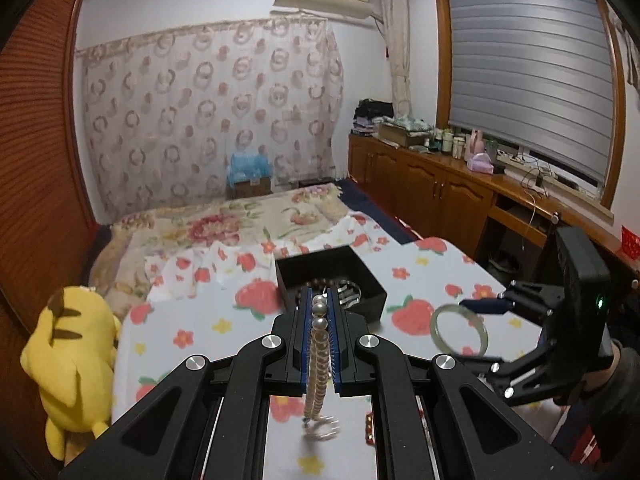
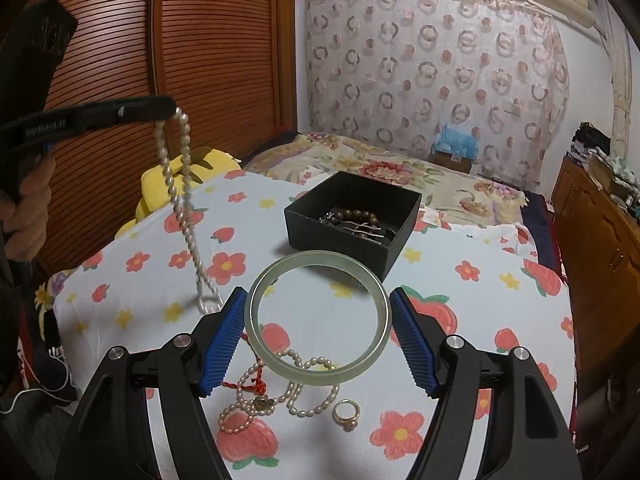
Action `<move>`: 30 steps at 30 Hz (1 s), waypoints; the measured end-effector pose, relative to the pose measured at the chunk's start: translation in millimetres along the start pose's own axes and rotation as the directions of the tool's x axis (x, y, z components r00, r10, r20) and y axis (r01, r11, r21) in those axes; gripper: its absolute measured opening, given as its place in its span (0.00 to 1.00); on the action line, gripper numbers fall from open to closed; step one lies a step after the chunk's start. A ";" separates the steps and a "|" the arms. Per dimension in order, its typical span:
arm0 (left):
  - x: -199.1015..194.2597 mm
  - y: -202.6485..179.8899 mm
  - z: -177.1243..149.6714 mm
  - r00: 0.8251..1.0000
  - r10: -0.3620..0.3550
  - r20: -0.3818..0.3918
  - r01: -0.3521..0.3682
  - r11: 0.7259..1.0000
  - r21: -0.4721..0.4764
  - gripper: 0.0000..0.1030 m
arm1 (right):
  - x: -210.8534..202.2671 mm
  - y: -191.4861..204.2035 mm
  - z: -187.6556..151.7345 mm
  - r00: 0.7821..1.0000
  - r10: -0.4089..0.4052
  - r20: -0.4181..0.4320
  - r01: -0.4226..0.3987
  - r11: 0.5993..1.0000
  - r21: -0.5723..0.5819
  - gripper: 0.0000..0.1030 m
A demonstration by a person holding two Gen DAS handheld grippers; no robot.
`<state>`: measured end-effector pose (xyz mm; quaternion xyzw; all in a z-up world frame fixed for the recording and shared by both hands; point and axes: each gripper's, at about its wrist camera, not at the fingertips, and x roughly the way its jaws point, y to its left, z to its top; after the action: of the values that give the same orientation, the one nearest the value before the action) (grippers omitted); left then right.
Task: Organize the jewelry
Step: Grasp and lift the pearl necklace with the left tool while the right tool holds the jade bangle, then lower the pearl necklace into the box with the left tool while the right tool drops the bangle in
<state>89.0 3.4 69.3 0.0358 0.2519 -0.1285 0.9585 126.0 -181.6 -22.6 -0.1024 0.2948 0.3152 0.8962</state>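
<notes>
Blue pads (image 2: 224, 340) on the right gripper (image 2: 318, 338) sit either side of a pale green bangle (image 2: 262, 280), and they're clamped on it, one pad on each outer edge, the ring held up off the cloth (image 2: 460, 248). Look under the hoop: a second pearl strand (image 2: 288, 396) lies in loose curls on the flowered cloth, a red cord (image 2: 256, 380) with a small charm tangled into it, and a gold ring (image 2: 346, 414) just to its right.

Over on the other side, the left gripper (image 1: 320, 308) is squeezed tight on a pearl necklace (image 1: 318, 368). From the right-hand camera you see that necklace (image 2: 182, 184) hanging doubled from the fingertips, well above the cloth, its lowest loop blurred and just above or on the fabric, I can't tell which. A hand (image 2: 24, 200) grips the handle at the far left.

Beyond the bangle sits the black box (image 2: 320, 204), lid off, on the cloth. Inside: brown beads (image 2: 354, 214) and some silvery pieces, too small to name. The bangle is near the box's front corner, not over it.

A yellow plush (image 1: 76, 364) sits at the bed's edge on the left.
</notes>
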 end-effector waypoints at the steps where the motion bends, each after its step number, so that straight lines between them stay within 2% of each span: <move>1: -0.1 -0.4 3.4 1.000 0.004 0.004 -0.004 1.000 0.003 0.06 | 0.6 0.4 0.8 1.000 -0.001 0.000 0.001 1.000 -0.001 0.72; 14: 20.6 3.8 28.8 0.999 0.036 0.004 -0.036 0.999 0.007 0.06 | 22.8 -16.9 22.5 0.999 -0.037 -0.003 0.037 0.999 -0.003 0.72; 22: 33.4 4.3 64.1 0.998 0.052 0.027 -0.053 0.999 0.011 0.06 | 44.9 -31.7 47.6 0.999 -0.046 0.000 0.046 0.999 0.009 0.72; 27: 44.1 0.4 85.8 0.995 0.091 0.052 -0.092 0.995 0.031 0.06 | 60.1 -37.2 58.7 0.998 -0.061 -0.007 0.061 0.998 0.001 0.72; 30: 55.3 0.7 96.4 0.995 0.083 0.046 -0.084 0.996 0.018 0.06 | 66.1 -40.7 62.5 0.998 -0.066 -0.009 0.066 0.998 0.003 0.72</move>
<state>181.3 -21.4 126.0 0.0529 0.2274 -0.0915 0.9681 221.9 -156.9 -11.6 -0.1119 0.2957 0.2845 0.9050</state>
